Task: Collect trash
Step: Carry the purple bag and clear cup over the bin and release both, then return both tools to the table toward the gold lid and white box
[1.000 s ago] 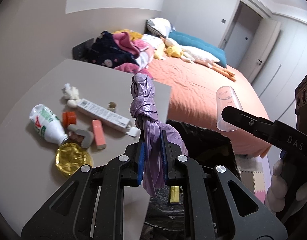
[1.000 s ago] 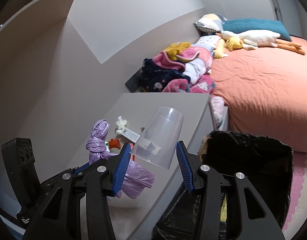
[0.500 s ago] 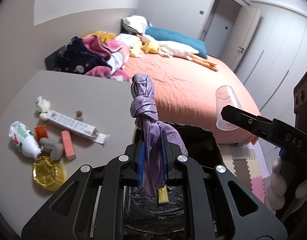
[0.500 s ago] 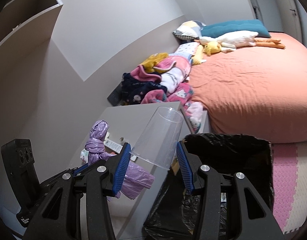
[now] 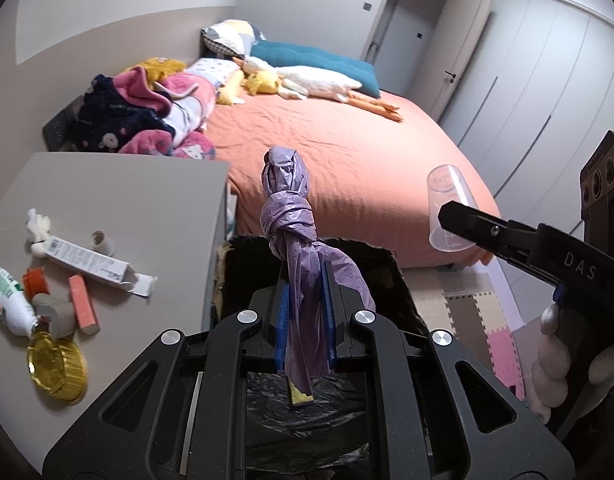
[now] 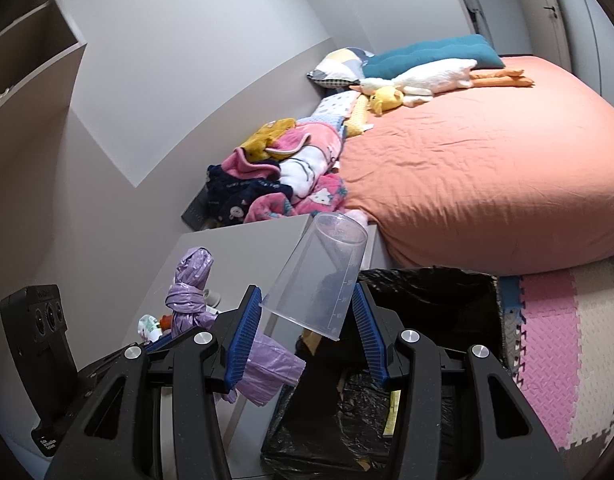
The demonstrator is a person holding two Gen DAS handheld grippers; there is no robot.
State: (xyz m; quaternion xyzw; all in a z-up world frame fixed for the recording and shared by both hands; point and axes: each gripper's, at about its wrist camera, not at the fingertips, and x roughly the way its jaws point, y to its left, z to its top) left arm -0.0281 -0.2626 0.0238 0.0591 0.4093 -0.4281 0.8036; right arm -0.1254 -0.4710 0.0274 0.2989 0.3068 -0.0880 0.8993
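Observation:
My left gripper (image 5: 305, 304) is shut on a knotted purple plastic bag (image 5: 291, 220) and holds it over the black-lined trash bin (image 5: 391, 268). The bag also shows in the right wrist view (image 6: 191, 292). My right gripper (image 6: 307, 312) is shut on an upside-down clear plastic cup (image 6: 319, 272), above the bin's near left edge (image 6: 427, 280). The cup shows in the left wrist view (image 5: 447, 208), to the right of the bin. More trash lies on the grey table (image 5: 147, 200): a white bottle (image 5: 7, 300), a long white box (image 5: 91, 264), a gold lid (image 5: 57, 368).
A bed with an orange cover (image 5: 347, 152) stands behind the bin, with clothes (image 5: 143, 120) and plush toys (image 5: 307, 80) on it. Foam floor mats (image 6: 559, 340) lie to the right of the bin. A wall is on the left.
Both grippers have moved right, off the table and toward the bin, each still holding its item. The table trash has slid to the left in the left wrist view.

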